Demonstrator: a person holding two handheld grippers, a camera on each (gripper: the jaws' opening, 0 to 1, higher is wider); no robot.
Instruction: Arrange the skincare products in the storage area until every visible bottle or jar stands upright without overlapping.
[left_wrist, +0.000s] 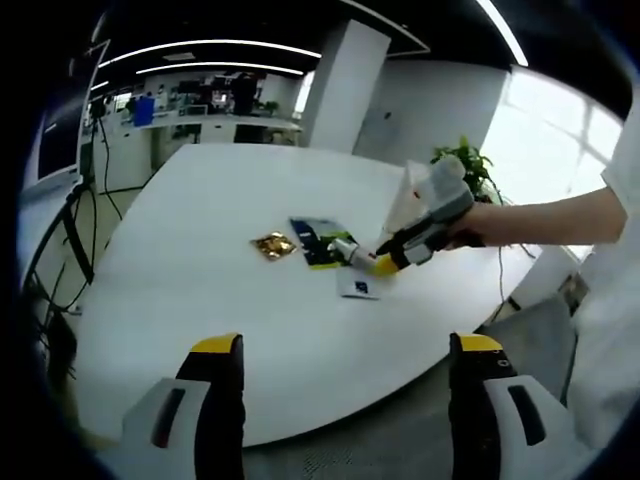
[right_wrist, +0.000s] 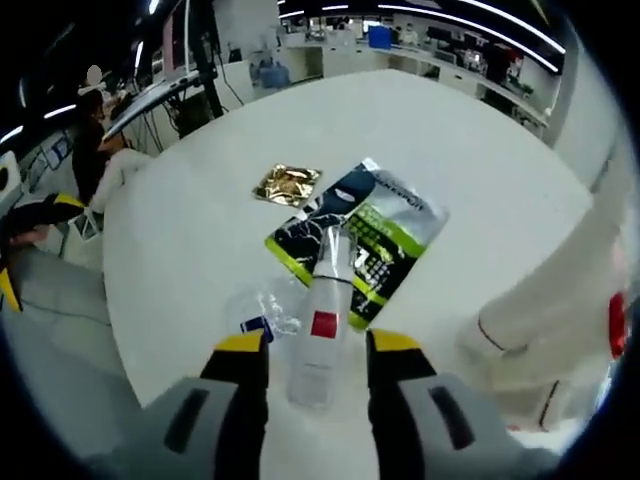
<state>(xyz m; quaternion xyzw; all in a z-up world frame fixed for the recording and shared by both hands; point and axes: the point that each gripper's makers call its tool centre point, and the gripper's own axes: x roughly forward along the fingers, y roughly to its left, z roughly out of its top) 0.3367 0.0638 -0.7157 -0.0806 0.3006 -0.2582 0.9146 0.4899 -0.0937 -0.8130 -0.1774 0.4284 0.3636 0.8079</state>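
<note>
White tabletop (left_wrist: 200, 230) spreads wide around you, bare toward the upper left of the left gripper view, its curved near edge just above your left tool (left_wrist: 345, 350), whose jaws stand wide apart with nothing between them. In the right gripper view your right tool (right_wrist: 317, 350) has its jaws either side of a clear bottle (right_wrist: 322, 325) lying flat at lower centre; whether they press it you cannot tell. Its neck overlaps a green-and-dark sachet (right_wrist: 385, 235); a gold packet (right_wrist: 286, 184) lies apart, upper left.
</note>
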